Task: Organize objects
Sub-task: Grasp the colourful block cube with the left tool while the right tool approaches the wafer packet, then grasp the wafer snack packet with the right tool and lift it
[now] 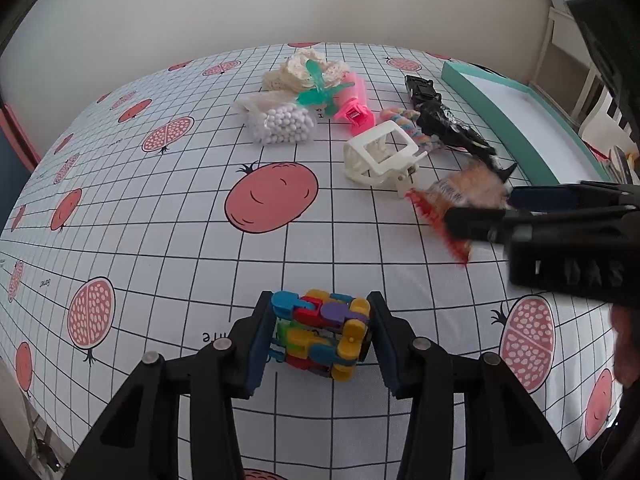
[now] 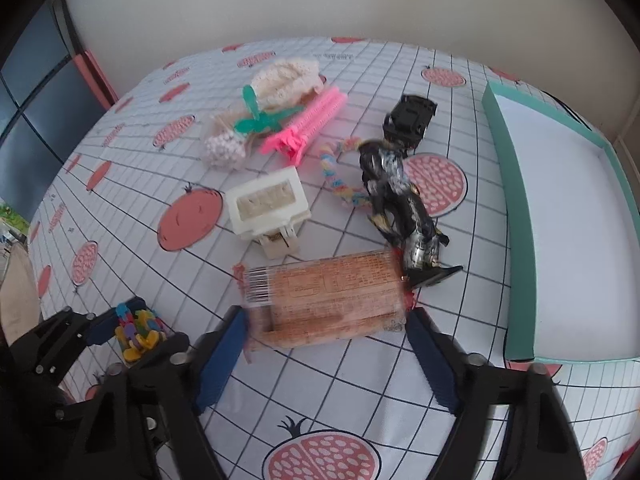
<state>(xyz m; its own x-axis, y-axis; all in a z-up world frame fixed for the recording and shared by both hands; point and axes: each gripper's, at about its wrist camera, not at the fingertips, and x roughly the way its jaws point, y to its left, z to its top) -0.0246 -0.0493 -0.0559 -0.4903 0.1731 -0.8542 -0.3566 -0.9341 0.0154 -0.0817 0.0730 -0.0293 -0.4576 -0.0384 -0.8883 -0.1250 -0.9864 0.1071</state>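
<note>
— What is seen, from the biggest thing down?

— A grid-patterned tablecloth [image 2: 340,384] printed with pomegranates is spread over the table. A teal tray [image 2: 520,240] with a white floor is set at the right, its far end cut off.

— And the grippers?

— The right gripper [image 2: 326,356] is spread wide around an orange wrapped packet [image 2: 332,300], which is blurred; contact cannot be judged. The left gripper [image 1: 320,332] is closed on a multicoloured block toy [image 1: 322,334], held just above the cloth.

— The rest?

— A white hair claw [image 2: 268,206], a pink clip [image 2: 304,128] and a bag of white beads [image 1: 282,124] are made out beyond; the black crumpled item [image 2: 400,200] is hard to identify.
</note>
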